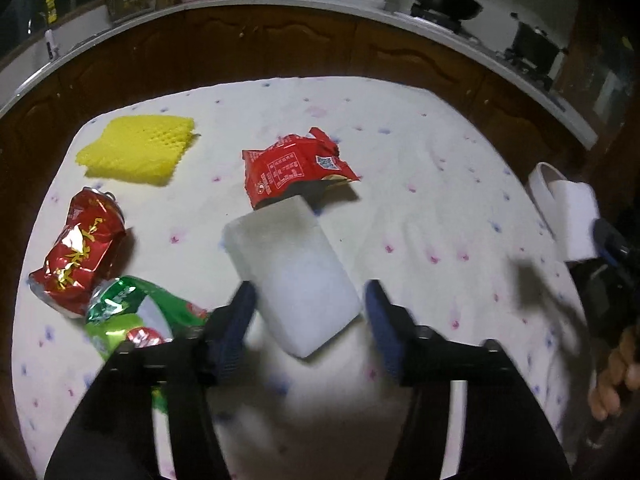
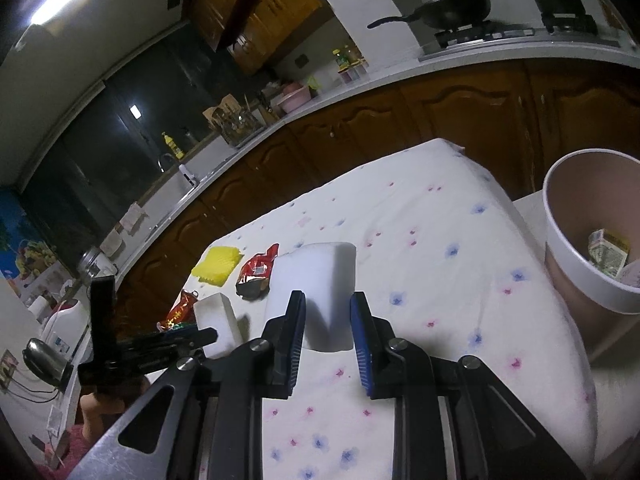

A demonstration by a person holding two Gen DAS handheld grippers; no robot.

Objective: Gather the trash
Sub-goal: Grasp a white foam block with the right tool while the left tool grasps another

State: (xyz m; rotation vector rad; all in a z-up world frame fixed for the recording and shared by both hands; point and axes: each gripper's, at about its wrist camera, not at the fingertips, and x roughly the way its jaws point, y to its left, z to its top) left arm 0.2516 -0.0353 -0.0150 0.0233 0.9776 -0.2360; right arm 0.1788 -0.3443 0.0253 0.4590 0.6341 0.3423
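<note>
**Two white foam blocks at the grippers, wrappers across the cloth**

The left gripper [image 1: 308, 320] hangs over a flowered tablecloth [image 1: 420, 200] with its blue fingers [image 1: 240, 320] spread wide. A white foam block [image 1: 292, 276] sits between them, its long axis running from the near right up to the far left, toward a red snack wrapper [image 1: 294, 166]. The left pad is at the block's edge; the right pad stands apart from it, so no grip shows. Motion blur softens the pads, and whether the block rests on the cloth or is lifted cannot be told.

The right gripper [image 2: 326, 336] is closed on a second white foam block [image 2: 316, 292], which stands upright, its long axis pointing away from the camera; its lower end is hidden behind the fingers.

Left of the first block lie a crushed red can [image 1: 78, 252] and a green wrapper [image 1: 136, 316], the latter partly covered by the gripper body. A yellow foam net [image 1: 136, 150] lies farther back. At the cloth's right edge stands a round bin [image 2: 592, 240], cut off by the frame, with a crumpled carton [image 2: 608, 252] inside.
</note>
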